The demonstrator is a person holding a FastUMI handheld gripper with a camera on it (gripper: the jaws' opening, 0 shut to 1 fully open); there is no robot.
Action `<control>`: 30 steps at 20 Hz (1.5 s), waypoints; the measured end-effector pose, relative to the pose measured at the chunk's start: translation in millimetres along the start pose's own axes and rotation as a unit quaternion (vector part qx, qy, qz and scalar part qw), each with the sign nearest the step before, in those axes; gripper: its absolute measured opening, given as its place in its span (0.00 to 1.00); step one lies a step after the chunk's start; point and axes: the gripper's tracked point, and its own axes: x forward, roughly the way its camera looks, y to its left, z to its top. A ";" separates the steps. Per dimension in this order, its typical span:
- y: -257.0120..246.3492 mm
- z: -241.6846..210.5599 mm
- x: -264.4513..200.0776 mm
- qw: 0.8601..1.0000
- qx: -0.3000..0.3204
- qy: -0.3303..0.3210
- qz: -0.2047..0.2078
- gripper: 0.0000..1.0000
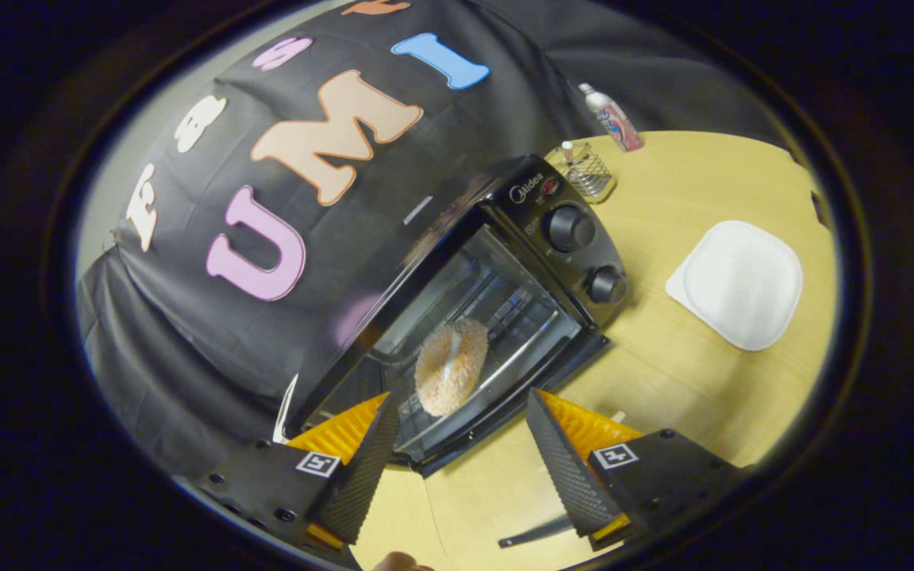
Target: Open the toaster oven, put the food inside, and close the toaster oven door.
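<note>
On pale wooden table (663,365), black toaster oven (497,262) stands with glass door (457,412) dropped open. Round sugared doughnut (451,366) sits inside on wire rack, at 12 o'clock just beyond fingers. Gripper (463,444) spread wide, holding nothing. White square plate (736,283) at 2 o'clock, well apart from oven. Wire basket (584,170) and bottle (612,117) behind.

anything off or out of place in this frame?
Nothing stands out. The donut sits on the rack inside the toaster oven, whose door is down and open. The plate lies bare on the table. The gripper is open, holding nothing.
</note>
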 end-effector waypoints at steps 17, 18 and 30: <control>-94.8 -101.2 -74.8 0.960 -0.211 0.147 -0.109 1.00; -100.5 -104.0 -75.6 0.954 -0.225 0.157 -0.118 1.00; -125.1 -113.3 -54.1 0.909 -0.330 0.198 -0.163 1.00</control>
